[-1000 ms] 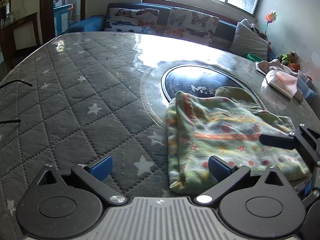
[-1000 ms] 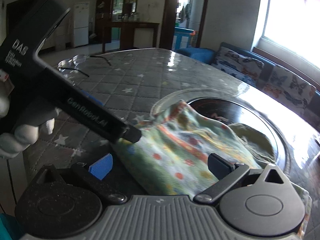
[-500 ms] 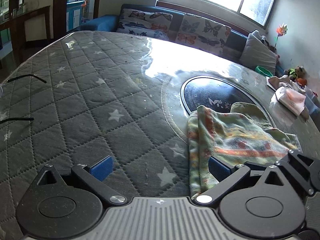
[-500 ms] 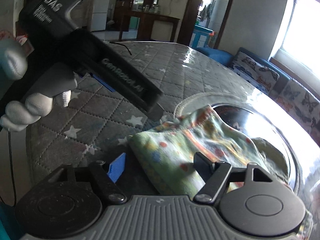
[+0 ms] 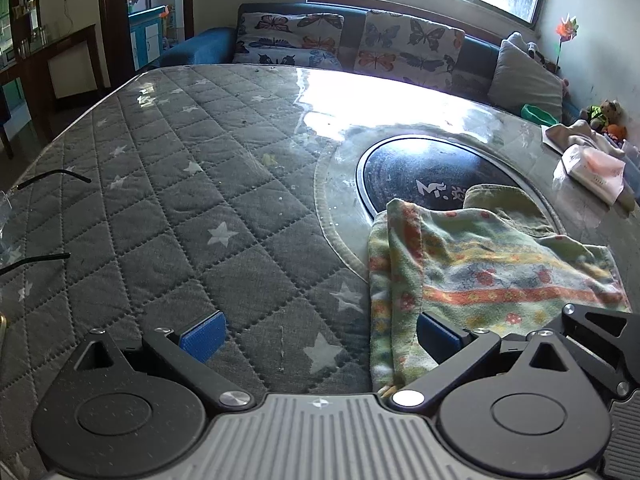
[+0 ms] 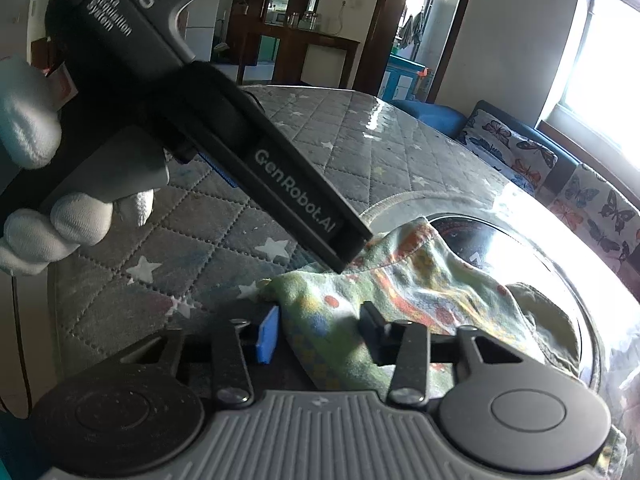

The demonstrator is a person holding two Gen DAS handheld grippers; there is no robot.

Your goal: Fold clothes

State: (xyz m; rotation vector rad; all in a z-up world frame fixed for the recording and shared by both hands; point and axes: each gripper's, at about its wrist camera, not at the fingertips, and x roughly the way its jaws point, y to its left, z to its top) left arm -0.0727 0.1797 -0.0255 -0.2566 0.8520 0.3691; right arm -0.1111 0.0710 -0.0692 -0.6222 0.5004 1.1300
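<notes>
A folded green garment with orange stripes and flower print lies on the table, partly over the dark round glass inset. My left gripper is open low over the table, its right finger at the garment's near left edge. My right gripper has its jaws partly closed around a fold of the same garment, pads close to the cloth but contact is unclear. The left gripper's body, held by a white-gloved hand, crosses the right wrist view.
The table has a grey quilted star cover. Black cables lie at its left edge. A tissue pack and cloth pile sit at the far right. A sofa with butterfly cushions stands behind.
The left gripper has drawn back left of the garment and stayed open. The right gripper's jaws have narrowed around the garment's near fold.
</notes>
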